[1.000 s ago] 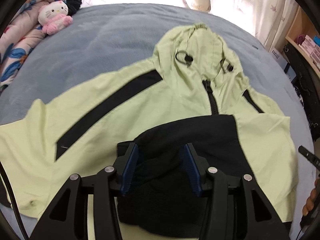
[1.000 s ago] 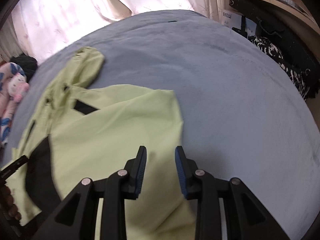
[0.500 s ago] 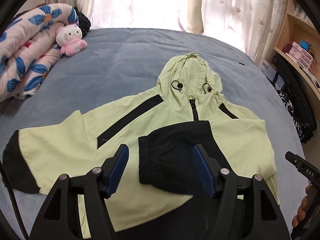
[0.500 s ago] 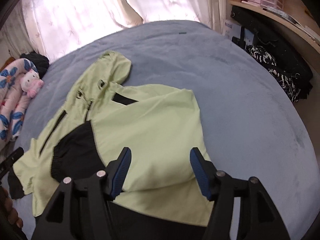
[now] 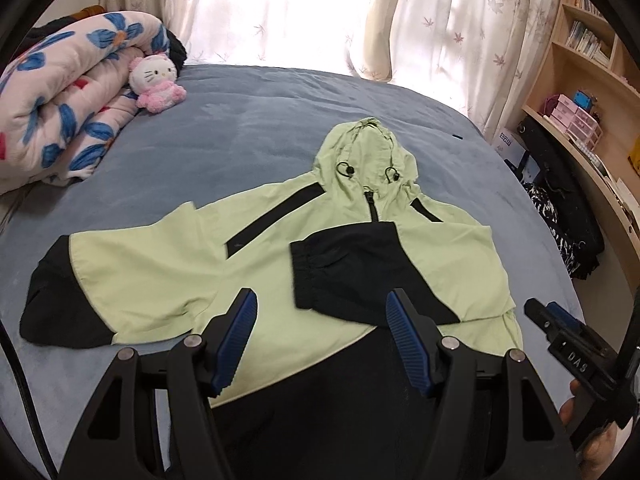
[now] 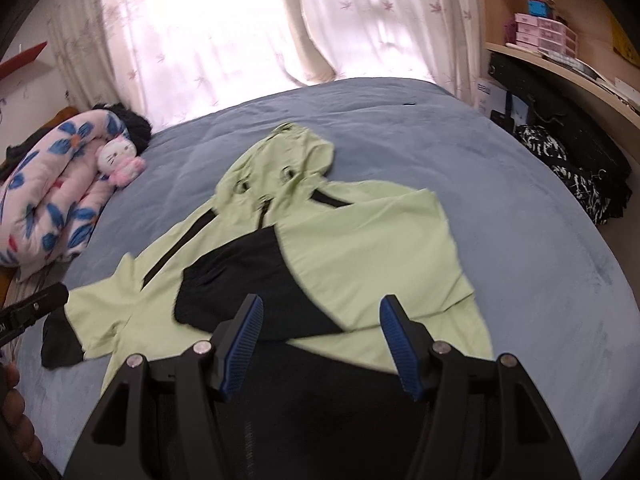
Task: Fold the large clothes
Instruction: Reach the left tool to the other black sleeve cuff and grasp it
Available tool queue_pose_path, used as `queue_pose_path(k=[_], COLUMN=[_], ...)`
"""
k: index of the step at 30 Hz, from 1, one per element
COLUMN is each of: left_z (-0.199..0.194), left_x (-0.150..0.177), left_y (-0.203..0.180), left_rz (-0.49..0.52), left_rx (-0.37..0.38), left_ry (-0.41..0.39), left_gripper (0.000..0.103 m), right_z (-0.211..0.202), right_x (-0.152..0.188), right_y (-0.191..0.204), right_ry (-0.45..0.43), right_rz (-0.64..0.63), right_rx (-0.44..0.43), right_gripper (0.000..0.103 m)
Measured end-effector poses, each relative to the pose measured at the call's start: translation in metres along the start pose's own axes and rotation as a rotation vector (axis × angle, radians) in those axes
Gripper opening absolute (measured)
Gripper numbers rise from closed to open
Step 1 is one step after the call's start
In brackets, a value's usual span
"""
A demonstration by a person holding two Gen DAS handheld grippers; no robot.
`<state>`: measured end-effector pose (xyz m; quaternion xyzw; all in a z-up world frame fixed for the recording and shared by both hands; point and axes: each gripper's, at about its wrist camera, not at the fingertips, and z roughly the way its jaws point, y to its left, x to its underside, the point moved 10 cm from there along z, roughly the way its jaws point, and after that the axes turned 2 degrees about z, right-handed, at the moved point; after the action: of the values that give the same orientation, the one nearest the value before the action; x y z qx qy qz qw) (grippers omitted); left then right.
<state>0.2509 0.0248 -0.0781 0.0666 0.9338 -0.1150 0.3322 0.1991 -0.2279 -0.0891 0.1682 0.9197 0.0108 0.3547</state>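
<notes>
Jacket (image 5: 344,248) lay flat, front up, on the blue-grey bedspread (image 5: 240,132), hood (image 5: 360,152) pointing toward the curtains (image 5: 304,12). Lime-green hooded windbreaker with black panels. Progress, judged from how it lay: one fold done. The sleeve on the right of both views was folded in across the chest, its black cuff (image 5: 320,276) resting near the middle below the zip. The other sleeve (image 5: 132,272) was spread out flat to the left, black cuff at the far end, not folded yet. Left to do, probably: that sleeve in, then hem up and hood down.

Left gripper (image 5: 322,340) hung above the near hem, jaws well apart, blue pads bare, nothing between them but air. Both grippers' jaws had just been opening and held no cloth. In the left view the folded cuff showed between and just beyond the fingertips, not touched as far as visible.

Right gripper (image 6: 320,340) same story: jaws wide, empty, no fabric pinched. Folded sleeve and black hem lay beneath and ahead of it, apart from the pads.

Each gripper's tip showed at the edge of the other's view. Rolled floral quilt (image 5: 60,96) and plush kitten (image 5: 156,80) sat well apart from the jacket, at the far left.
</notes>
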Motion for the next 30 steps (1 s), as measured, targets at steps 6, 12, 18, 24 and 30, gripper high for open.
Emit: queue_pose_path(k=[6, 12, 18, 24, 30], left_z=[-0.028, -0.030, -0.019, 0.004, 0.037], left_x=[0.019, 0.049, 0.088, 0.119, 0.144], left_y=[0.054, 0.142, 0.243, 0.341, 0.403], left_rz=[-0.053, -0.191, -0.362, -0.631, -0.815], left_rx=[-0.032, -0.078, -0.119, -0.080, -0.053], left_ry=[-0.022, -0.008, 0.012, -0.005, 0.004], left_gripper=[0.066, 0.066, 0.066, 0.066, 0.065], right_z=[-0.006, 0.005, 0.026, 0.055, 0.072], right_x=[0.022, 0.039, 0.056, 0.082, 0.104], right_y=[0.052, 0.132, 0.208, 0.265, 0.289], right_ry=[-0.008, 0.009, 0.041, 0.120, 0.153], right_rz=[-0.082, -0.222, -0.317, -0.371, -0.435], right_rx=[0.004, -0.034, -0.116, -0.150, -0.172], right_gripper=[0.061, 0.061, 0.061, 0.061, 0.061])
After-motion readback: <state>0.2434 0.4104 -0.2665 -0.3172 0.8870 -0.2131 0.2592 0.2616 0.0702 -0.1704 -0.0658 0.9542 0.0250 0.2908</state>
